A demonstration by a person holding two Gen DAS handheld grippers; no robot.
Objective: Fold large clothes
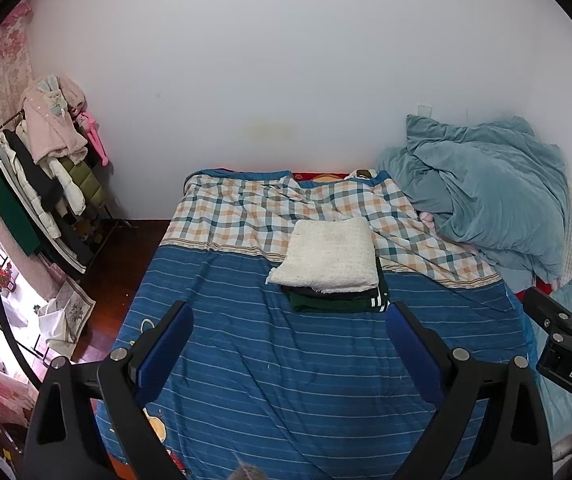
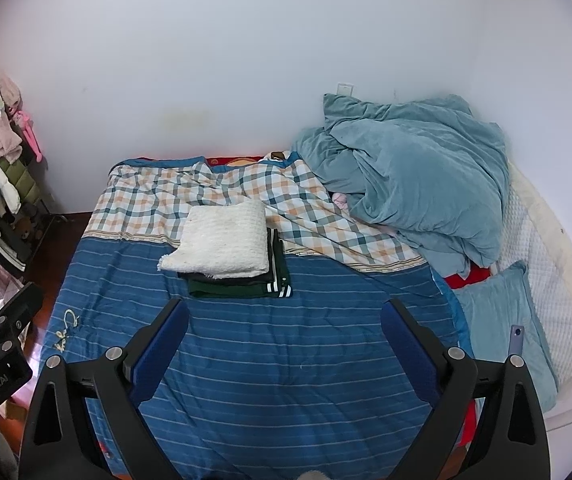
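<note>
Nearest to the camera, the left gripper (image 1: 288, 322) hangs above the blue striped quilt (image 1: 286, 380) with its jaws spread wide and nothing between them. The right gripper (image 2: 283, 320) is the same, wide open and empty, over the same quilt. Just beyond the fingertips, toward 12 o'clock, lies a stack of folded clothes (image 1: 336, 276): a white knitted garment (image 2: 221, 242) on top and a dark green one with white stripes (image 2: 241, 290) at the bottom. Behind it the quilt shows a checked band (image 1: 245, 208). Further, at 2 o'clock, a teal duvet (image 2: 414, 176) lies crumpled against the wall. At 10 o'clock a clothes rack (image 1: 41, 176) stands with coats.
</note>
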